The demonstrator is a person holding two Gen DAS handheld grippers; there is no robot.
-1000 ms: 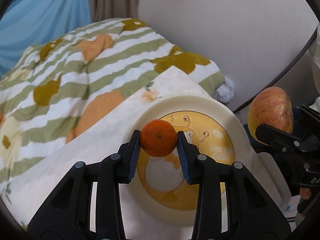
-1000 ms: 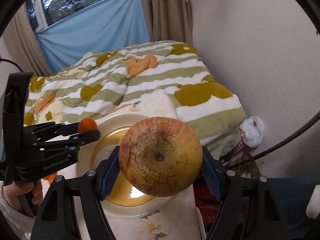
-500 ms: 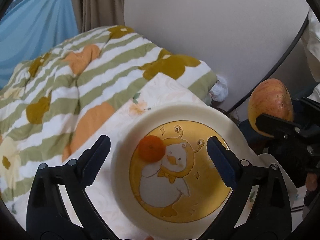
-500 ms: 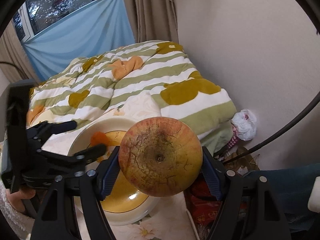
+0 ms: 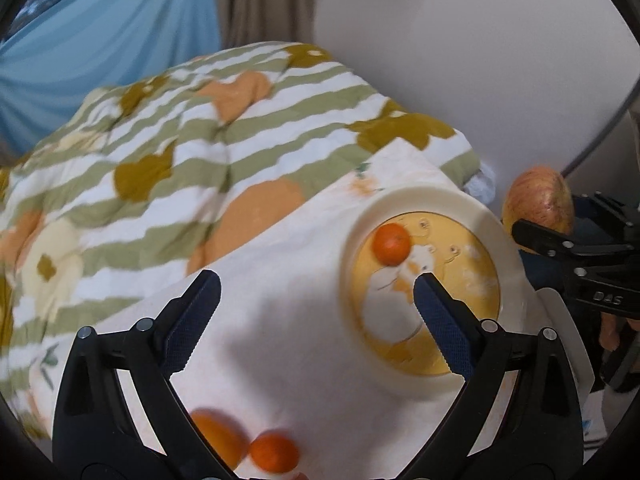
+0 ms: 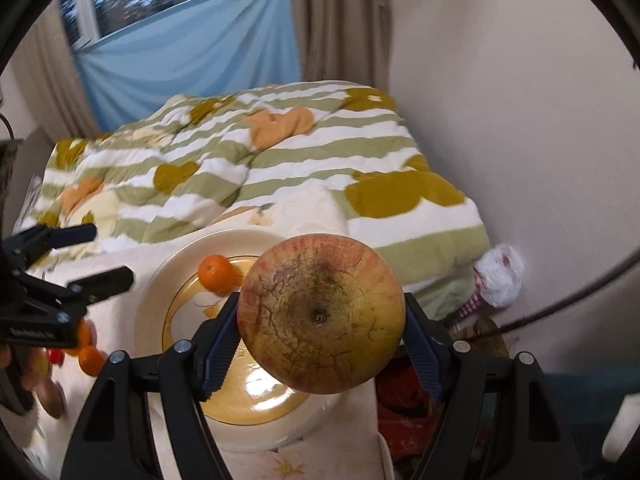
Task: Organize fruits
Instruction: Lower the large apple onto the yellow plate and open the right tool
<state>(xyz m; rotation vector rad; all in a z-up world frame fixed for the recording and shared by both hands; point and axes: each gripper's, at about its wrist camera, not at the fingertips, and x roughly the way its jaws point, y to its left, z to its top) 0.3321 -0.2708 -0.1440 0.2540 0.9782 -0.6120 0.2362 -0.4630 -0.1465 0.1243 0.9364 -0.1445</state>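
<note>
Left gripper (image 5: pixel 316 292) is sitting wide open, holding nothing; mandarin (image 5: pixel 391 245) is lying on plate (image 5: pixel 416 200). Right gripper (image 6: pixel 320 338) is clamping apple (image 6: pixel 320 314).

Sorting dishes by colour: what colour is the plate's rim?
Cream, around a yellow centre; the plate shows best in the left wrist view.

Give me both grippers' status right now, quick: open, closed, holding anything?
Left gripper: jaws wide open, empty; the tangerine lies on the plate.
Right gripper: closed on the apple.
</note>
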